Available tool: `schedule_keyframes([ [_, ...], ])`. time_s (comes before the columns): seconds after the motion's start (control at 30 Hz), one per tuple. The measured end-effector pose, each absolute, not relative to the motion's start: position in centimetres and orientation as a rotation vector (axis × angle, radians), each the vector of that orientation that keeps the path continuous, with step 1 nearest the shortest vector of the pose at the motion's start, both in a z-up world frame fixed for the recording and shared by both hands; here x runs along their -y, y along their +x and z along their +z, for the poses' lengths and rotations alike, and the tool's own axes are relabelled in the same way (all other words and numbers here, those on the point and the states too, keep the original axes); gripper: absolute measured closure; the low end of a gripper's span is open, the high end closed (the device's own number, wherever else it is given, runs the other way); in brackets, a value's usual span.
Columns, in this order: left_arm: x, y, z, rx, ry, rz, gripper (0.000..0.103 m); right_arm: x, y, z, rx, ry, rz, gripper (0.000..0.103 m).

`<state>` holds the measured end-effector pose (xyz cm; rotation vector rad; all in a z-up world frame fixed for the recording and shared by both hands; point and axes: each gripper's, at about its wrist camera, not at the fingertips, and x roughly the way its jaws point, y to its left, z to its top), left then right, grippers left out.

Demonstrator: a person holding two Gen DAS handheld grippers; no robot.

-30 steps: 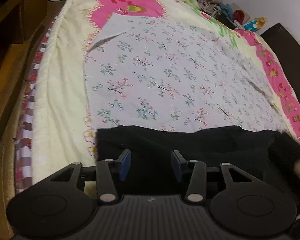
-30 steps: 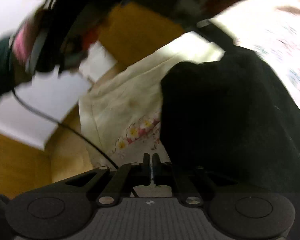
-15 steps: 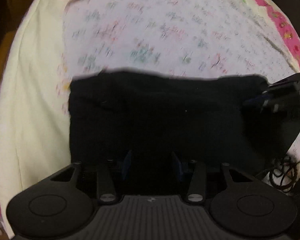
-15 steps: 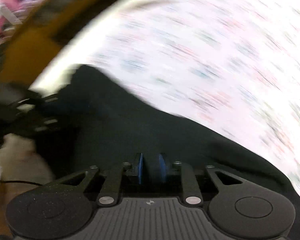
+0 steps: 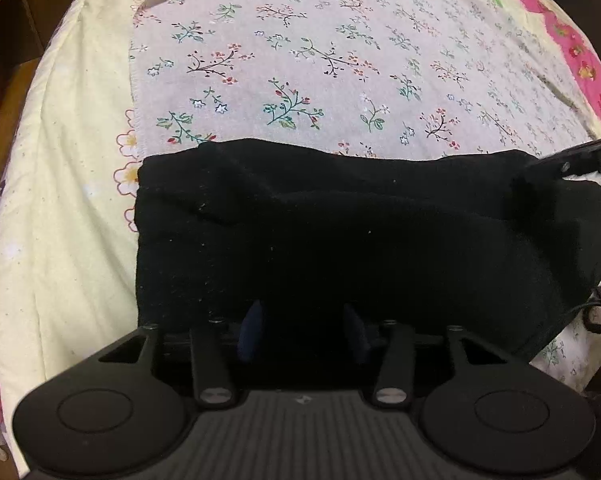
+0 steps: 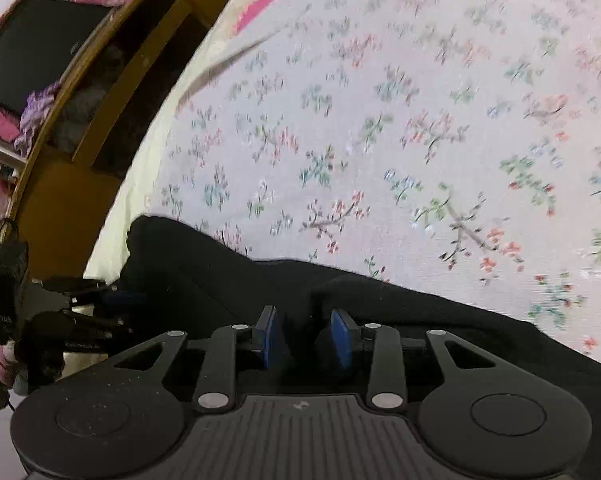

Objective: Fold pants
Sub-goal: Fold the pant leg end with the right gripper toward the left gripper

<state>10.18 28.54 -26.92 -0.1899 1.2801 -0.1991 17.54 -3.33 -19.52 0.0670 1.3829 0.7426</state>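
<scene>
The black pants point(image 5: 340, 240) lie folded into a broad block at the near edge of the bed, on the floral sheet point(image 5: 340, 60), their left end reaching onto the pale yellow bedspread point(image 5: 72, 200). The left hand-held gripper point(image 5: 302, 330) sits low over the near edge of the fabric with its jaws apart, blue pads either side of dark cloth – nothing pinched between them that I can make out. The right hand-held gripper point(image 6: 303, 336) is likewise spread, its pads straddling a raised ridge of the pants at the other end.

Judging from this, the risks are plain. The top layer on the left shows a loose diagonal crease – closing on that ridge alone would lift one layer and pull the fold askew. With black on black, it is hard to tell how many layers sit between the pads, so a grasp could catch too few or drag the sheet as well. The block also lies close to the bed's near edge; an uneven tug from one side might slide it off
</scene>
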Motion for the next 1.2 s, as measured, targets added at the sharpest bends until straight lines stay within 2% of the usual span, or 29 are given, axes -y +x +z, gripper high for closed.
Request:
schedule_keyframes([
  [0.2,-28.4,10.1,-26.8,-1.276,-0.192,-0.192,0.047,2.7,17.5,-23.0,-1.516,0.142,0.731,0.081],
  [0.3,-28.3,10.3,-26.8,-1.279,-0.191,-0.190,0.047,3.9,18.4,-22.9,-1.503,0.336,0.710,0.101],
  [0.37,-28.4,10.5,-26.7,-1.277,-0.196,-0.191,0.047,4.7,19.6,-22.5,-1.458,0.518,0.674,0.102],
  [0.53,-28.6,11.6,-25.9,-1.241,-0.215,-0.190,0.047,5.7,22.6,-23.7,-1.362,0.711,0.546,0.103],
  [0.63,-27.8,11.5,-26.7,-1.255,-0.123,-0.209,0.046,5.9,23.4,-25.9,-1.417,0.696,0.519,0.103],
  [0.77,-27.3,10.9,-26.9,-1.255,-0.066,-0.229,0.046,8.5,25.0,-28.7,-1.486,0.858,0.407,0.103],
  [0.97,-27.7,10.9,-24.6,-1.231,-0.127,-0.184,0.046,9.2,25.6,-20.3,-1.254,0.552,0.517,0.100],
  [1.07,-27.0,11.2,-23.3,-1.175,-0.180,-0.199,0.046,6.6,21.5,-18.5,-1.334,0.458,0.694,0.098],
  [1.2,-24.8,11.3,-24.4,-1.208,-0.128,-0.250,0.045,6.6,17.2,-22.0,-1.438,0.399,0.614,0.099],
])
